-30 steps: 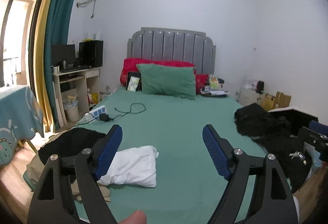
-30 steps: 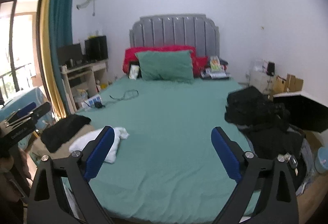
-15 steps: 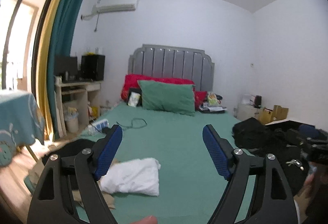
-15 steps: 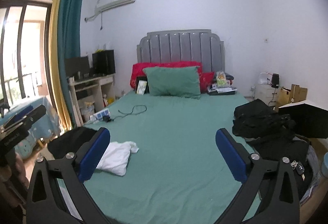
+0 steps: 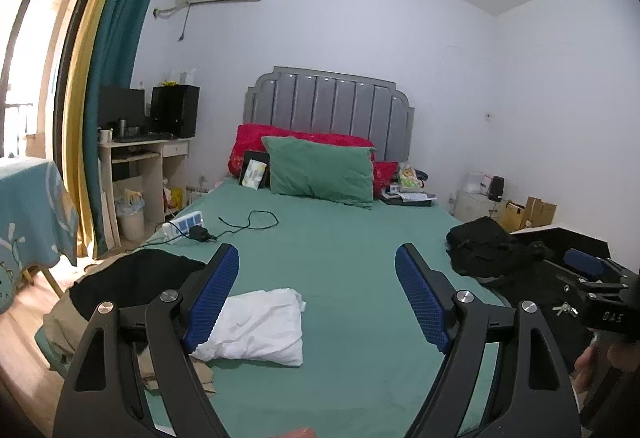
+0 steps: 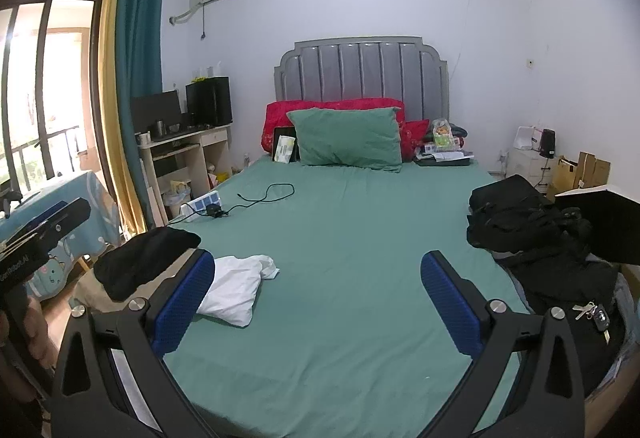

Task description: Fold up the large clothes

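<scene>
A crumpled white garment (image 5: 256, 326) lies on the green bed sheet (image 5: 344, 262) near the bed's front left; it also shows in the right wrist view (image 6: 236, 288). A black garment (image 5: 132, 284) rests on a tan pile at the bed's left edge. A black heap of clothes (image 6: 532, 234) sits at the bed's right edge. My left gripper (image 5: 316, 298) is open and empty, held above the bed's front. My right gripper (image 6: 318, 302) is open and empty too, also above the front edge.
A green pillow (image 6: 348, 135) and red pillows lean on the grey headboard. A power strip (image 5: 184, 224) and black cable (image 5: 252, 222) lie on the sheet's left. A desk (image 5: 140, 173) stands left, boxes (image 6: 580, 167) right, keys (image 6: 596, 314) on the black heap.
Both grippers have tilted and shifted slightly, the views rising then dropping a little. Both stay open and empty. The clothes have not moved.
</scene>
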{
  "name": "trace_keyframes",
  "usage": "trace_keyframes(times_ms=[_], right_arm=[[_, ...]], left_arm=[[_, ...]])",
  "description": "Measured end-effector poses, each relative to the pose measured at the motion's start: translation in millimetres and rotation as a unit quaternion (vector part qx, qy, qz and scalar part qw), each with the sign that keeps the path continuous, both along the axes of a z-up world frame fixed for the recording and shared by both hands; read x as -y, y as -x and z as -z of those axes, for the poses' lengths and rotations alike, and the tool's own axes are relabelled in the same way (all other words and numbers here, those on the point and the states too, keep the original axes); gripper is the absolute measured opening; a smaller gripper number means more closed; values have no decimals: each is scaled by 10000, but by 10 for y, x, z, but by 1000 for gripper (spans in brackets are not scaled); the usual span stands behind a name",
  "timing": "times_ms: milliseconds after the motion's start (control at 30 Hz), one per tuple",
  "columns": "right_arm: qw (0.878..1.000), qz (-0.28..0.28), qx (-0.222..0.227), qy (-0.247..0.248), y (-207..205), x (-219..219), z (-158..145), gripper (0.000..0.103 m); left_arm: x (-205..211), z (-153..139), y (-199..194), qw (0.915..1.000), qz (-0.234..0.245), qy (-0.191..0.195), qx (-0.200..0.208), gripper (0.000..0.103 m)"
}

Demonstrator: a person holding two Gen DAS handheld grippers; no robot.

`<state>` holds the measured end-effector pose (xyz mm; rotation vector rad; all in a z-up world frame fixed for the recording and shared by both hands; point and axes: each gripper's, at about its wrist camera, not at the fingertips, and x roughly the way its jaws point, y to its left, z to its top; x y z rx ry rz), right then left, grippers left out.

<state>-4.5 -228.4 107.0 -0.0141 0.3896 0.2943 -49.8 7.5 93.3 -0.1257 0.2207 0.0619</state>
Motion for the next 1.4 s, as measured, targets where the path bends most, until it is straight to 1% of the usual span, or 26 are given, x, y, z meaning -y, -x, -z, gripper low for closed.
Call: trace_keyframes(times_ms=[233,1400], right_arm=[[9999,12,-110,21,-20,-36,67,102],[9999,0,-144,28,2,-89,102,102]], left_arm=[[-56,53,-41,9999,51,108,-98,83],[-78,69,-70,9997,194,3,-153,83]])
